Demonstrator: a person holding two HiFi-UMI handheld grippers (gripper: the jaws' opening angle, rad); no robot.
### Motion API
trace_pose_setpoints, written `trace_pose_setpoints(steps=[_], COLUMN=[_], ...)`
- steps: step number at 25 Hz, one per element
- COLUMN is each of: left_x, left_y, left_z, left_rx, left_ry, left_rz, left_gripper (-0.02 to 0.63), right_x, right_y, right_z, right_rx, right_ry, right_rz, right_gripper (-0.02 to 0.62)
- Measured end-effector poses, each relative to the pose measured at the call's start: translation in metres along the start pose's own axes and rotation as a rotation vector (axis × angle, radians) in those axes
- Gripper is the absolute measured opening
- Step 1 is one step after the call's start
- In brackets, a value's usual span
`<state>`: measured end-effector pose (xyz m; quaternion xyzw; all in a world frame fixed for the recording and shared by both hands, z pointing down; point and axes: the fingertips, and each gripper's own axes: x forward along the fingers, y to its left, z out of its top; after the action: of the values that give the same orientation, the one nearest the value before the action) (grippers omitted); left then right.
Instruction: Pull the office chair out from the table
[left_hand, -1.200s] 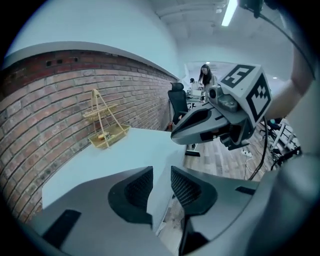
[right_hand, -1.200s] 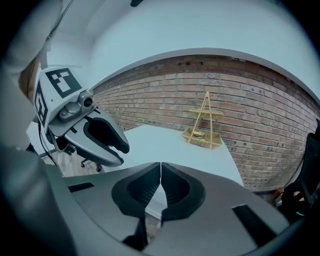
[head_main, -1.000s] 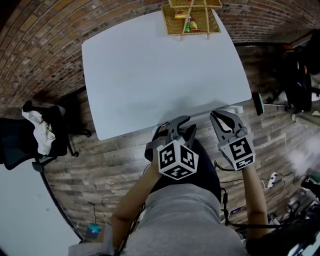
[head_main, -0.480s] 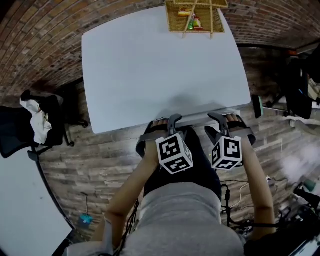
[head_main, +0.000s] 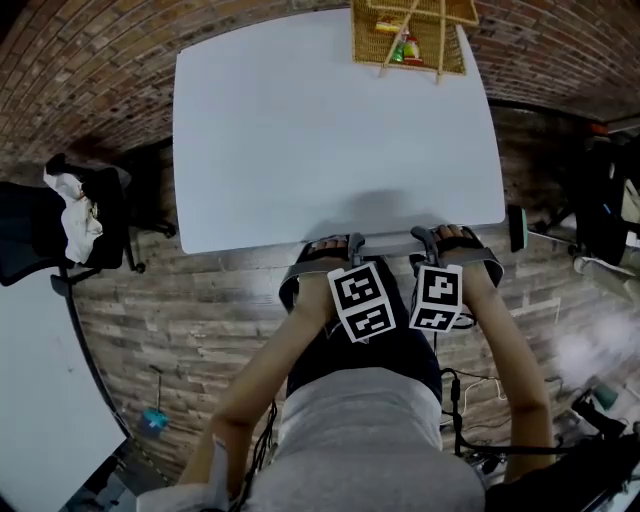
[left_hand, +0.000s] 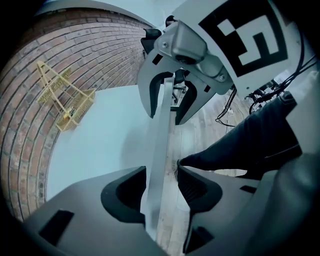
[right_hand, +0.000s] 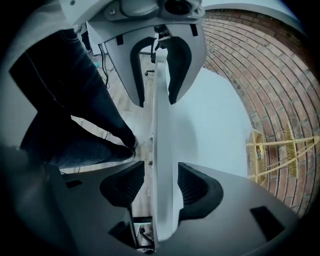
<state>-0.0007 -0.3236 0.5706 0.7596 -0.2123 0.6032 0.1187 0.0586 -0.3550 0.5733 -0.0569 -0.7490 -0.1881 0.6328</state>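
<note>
A white table fills the head view, and I sit at its near edge. My left gripper points down over that edge. In the left gripper view the thin table edge runs between the jaws of the left gripper; they are opening, with gaps beside the edge. My right gripper straddles the same edge just to the right, and in its own view the right gripper stands open with clear gaps. A black office chair with a white cloth on it stands left of the table.
A wicker basket with small items sits at the table's far edge by the brick wall. My legs in dark trousers are under the table. Cables lie on the wooden floor at right, and dark equipment stands at the far right.
Both grippers came down and forward from above my lap to the table's near edge. Their jaws opened and now straddle the edge. The right gripper rolled over.
</note>
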Motion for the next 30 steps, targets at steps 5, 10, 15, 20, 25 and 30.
trace_pose_setpoints(steps=[5,10,15,20,25,30], left_x=[0.01,0.016,0.017,0.016,0.016,0.016], left_y=[0.003,0.007,0.006,0.007,0.006,0.003], left_z=[-0.002,-0.004,-0.004,-0.003,-0.004,-0.004], left_rx=[0.005,0.083,0.106,0.091,0.099,0.09], left_ry=[0.071,0.128,0.131,0.116,0.131,0.149], left_rz=[0.001,0.075,0.099,0.114,0.112,0.12], left_gripper=[0.204,0.096,0.092,0.092,0.091,0.091], right_x=[0.007,0.009,0.009,0.008,0.008,0.007], right_y=[0.003,0.003,0.003,0.001,0.002,0.005], right_z=[0.0,-0.002,-0.002,-0.001,-0.001,-0.001], right_rx=[-0.02,-0.033,-0.024,-0.016,-0.004,0.0], right_ry=[0.017,0.028,0.022,0.004,-0.007,-0.019], right_rz=[0.016,0.005,0.011,0.0,-0.011,-0.009], right_gripper=[0.154,0.098,0.094,0.092,0.092,0.092])
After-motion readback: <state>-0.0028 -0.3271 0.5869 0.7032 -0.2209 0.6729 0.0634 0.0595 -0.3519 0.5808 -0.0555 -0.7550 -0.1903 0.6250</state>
